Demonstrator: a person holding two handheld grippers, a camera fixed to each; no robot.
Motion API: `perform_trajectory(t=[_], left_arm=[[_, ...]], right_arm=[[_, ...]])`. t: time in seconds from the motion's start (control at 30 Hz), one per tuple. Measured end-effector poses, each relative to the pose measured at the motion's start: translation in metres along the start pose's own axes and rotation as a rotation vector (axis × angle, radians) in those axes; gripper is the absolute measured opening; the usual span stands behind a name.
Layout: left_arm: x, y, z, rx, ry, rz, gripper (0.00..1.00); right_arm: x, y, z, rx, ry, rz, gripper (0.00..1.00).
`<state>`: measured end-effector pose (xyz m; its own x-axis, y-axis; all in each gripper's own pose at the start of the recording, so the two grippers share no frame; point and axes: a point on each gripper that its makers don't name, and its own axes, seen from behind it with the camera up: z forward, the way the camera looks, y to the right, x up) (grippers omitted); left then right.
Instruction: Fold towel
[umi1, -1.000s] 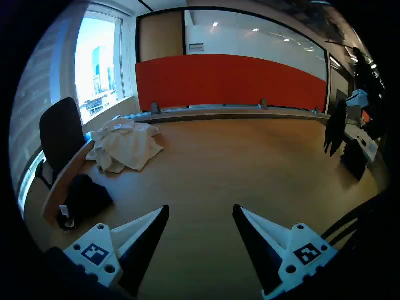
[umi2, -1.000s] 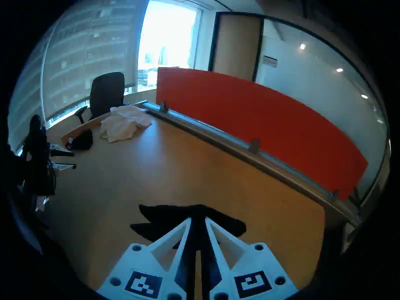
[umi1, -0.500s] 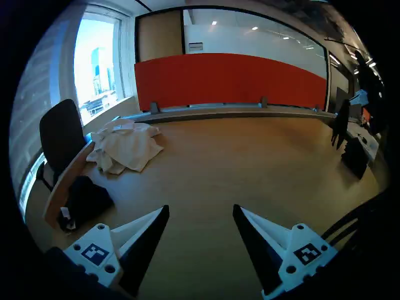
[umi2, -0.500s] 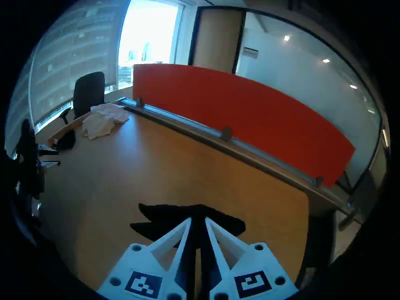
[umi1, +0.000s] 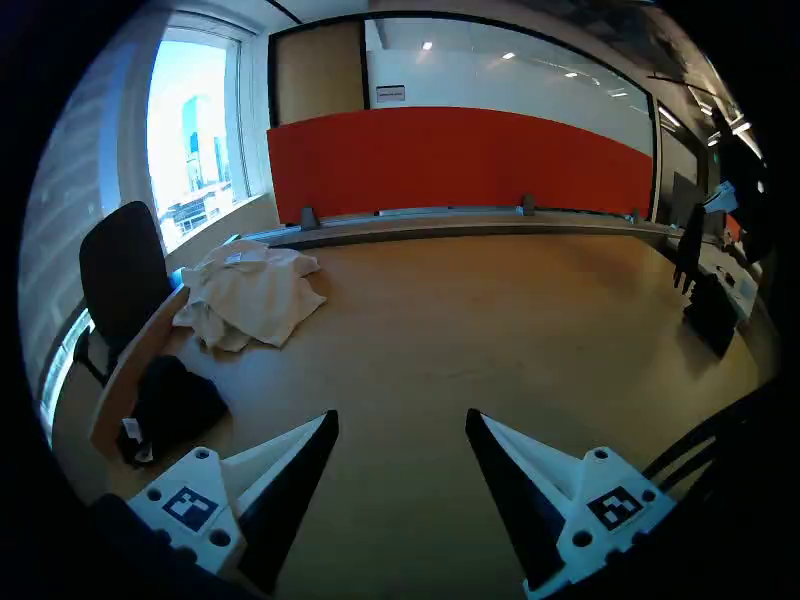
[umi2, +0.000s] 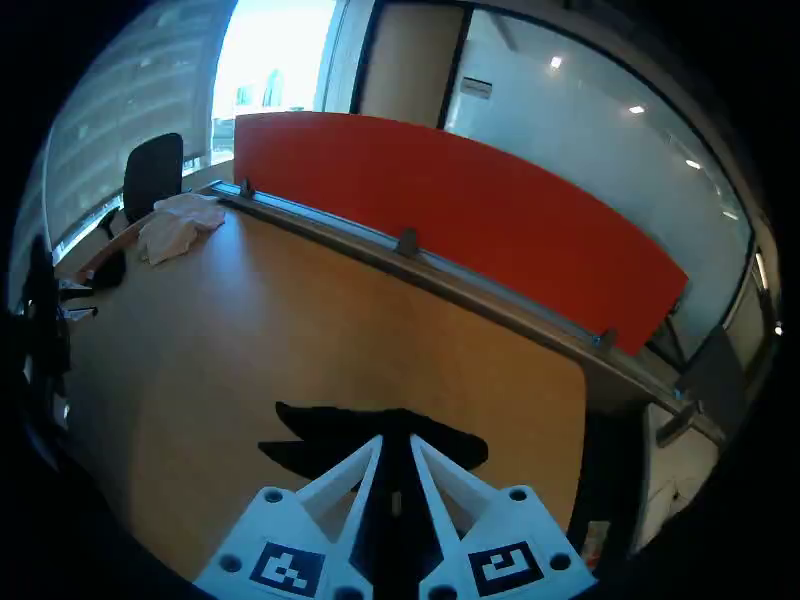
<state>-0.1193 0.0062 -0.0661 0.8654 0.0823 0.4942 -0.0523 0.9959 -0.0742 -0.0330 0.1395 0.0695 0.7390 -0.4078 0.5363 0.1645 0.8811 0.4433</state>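
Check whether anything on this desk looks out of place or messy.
The white towel lies crumpled in a heap at the far corner of the desk beside the office chair, not spread flat. A black bundle sits at the desk edge near it. The right tool is shut on a black cloth; the left tool is open.

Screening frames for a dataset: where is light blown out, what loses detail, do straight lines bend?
Left gripper view: the window is blown out, the white towel keeps its folds, and the red divider bows. Right gripper view: the window glares too, the desk edge curves, and the dark cloth in the right gripper is a detail-less black patch.
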Motion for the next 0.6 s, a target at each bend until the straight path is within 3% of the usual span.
perform_trajectory(t=[0.6], left_arm=[[0.003,0.004,0.000,-0.004,-0.004,0.015,0.94]], right_arm=[[-0.026,0.048,-0.007,-0.071,-0.053,0.040,0.06]])
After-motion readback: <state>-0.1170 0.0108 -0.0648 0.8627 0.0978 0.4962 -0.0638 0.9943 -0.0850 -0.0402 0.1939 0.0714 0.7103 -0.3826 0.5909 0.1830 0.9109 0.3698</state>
